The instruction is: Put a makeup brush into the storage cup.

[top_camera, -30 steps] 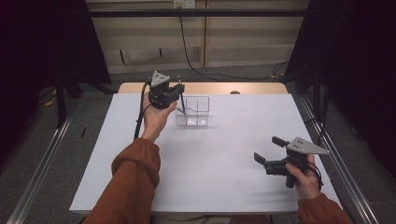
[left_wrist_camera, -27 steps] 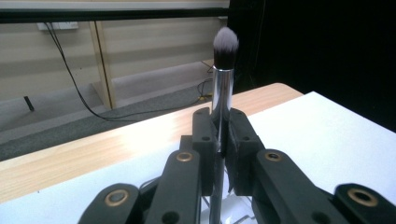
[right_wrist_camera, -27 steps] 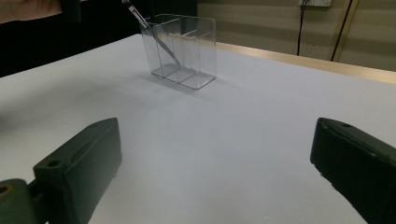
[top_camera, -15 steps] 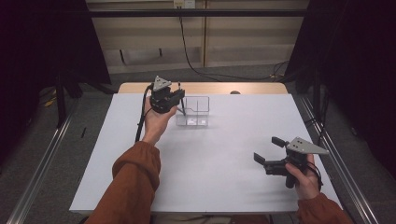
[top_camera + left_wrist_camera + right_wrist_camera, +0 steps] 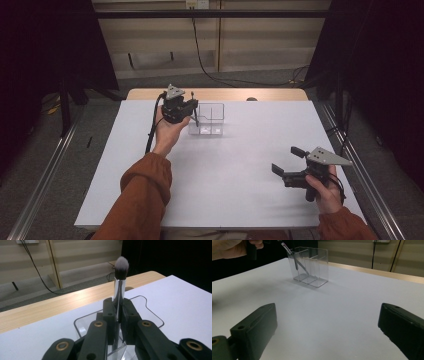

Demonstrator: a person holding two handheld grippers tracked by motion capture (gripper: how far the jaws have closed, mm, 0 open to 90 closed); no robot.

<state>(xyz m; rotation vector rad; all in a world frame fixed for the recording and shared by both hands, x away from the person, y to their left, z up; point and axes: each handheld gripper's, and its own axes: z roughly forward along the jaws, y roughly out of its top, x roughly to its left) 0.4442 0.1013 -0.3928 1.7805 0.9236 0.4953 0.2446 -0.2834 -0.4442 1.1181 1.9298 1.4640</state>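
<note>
Left gripper point(image 5: 117, 312) clenched on a makeup brush point(image 5: 119, 285), handle lowered into the clear organizer point(image 5: 210, 120) near the table's far edge; right gripper point(image 5: 290, 162) released, idle.

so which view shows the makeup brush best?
Left gripper view: the makeup brush stands upright between the left gripper's shut jaws, bristles and silver ferrule clear. Right gripper view catches its handle slanting into the clear organizer. High view shows a thin dark sliver.
</note>
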